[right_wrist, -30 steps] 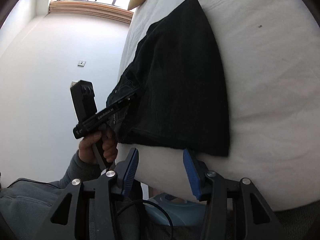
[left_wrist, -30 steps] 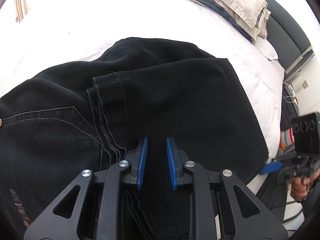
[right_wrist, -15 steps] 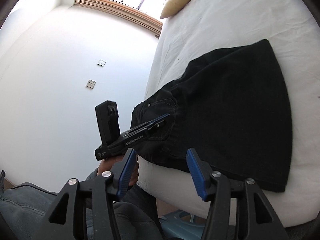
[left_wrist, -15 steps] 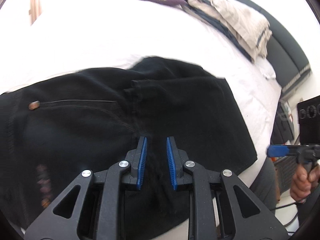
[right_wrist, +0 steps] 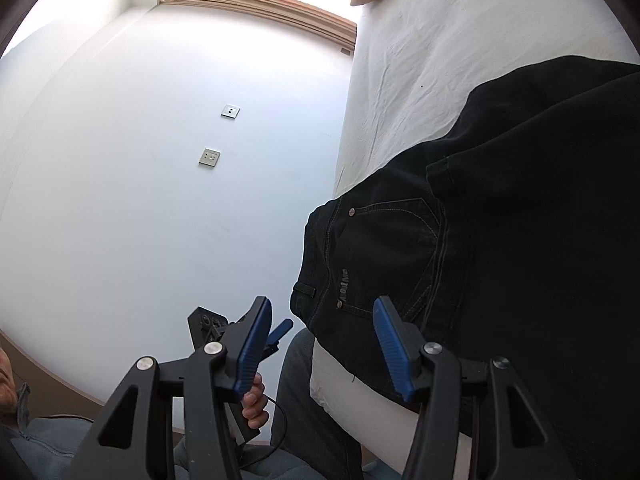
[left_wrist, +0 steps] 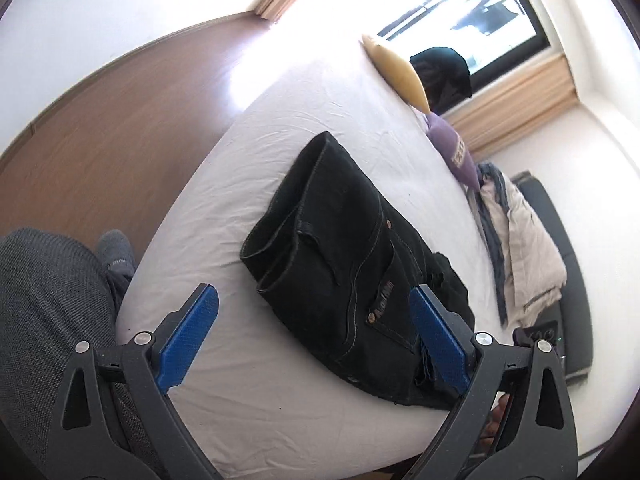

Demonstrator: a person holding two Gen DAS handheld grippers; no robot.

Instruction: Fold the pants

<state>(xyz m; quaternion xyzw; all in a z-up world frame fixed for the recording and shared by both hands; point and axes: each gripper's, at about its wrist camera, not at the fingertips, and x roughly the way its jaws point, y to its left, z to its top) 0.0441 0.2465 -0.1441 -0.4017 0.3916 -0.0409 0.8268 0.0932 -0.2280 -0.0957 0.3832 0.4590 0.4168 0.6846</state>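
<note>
Two views inspected, each placed relative to the pants.

Left wrist view: the pants [left_wrist: 352, 264] lie folded into a compact dark bundle on the white bed [left_wrist: 280, 408], hems stacked on the seat, back pocket and label uppermost. The left gripper [left_wrist: 314, 344] hangs clear of the pants on their near side, over the mattress edge; its jaws are opening, wide apart, with no cloth pinched between the blue pads [left_wrist: 188, 336]. Judgement: the fold is laid and this hand has let go; what remains is at most a tidy or one further fold. A purple pillow [left_wrist: 454, 152] and a pile of beige bedding [left_wrist: 524, 240] lie well beyond the pants.

Right wrist view: the right gripper [right_wrist: 320, 344] sits just short of the waistband corner of the pants [right_wrist: 500, 240], angled slightly downward, jaws half apart and empty. The left gripper [right_wrist: 280, 330] shows low beside the bed, clear of the pants. Judgement: any next fold calls for both grippers to come back onto the bundle's near edge.
</note>
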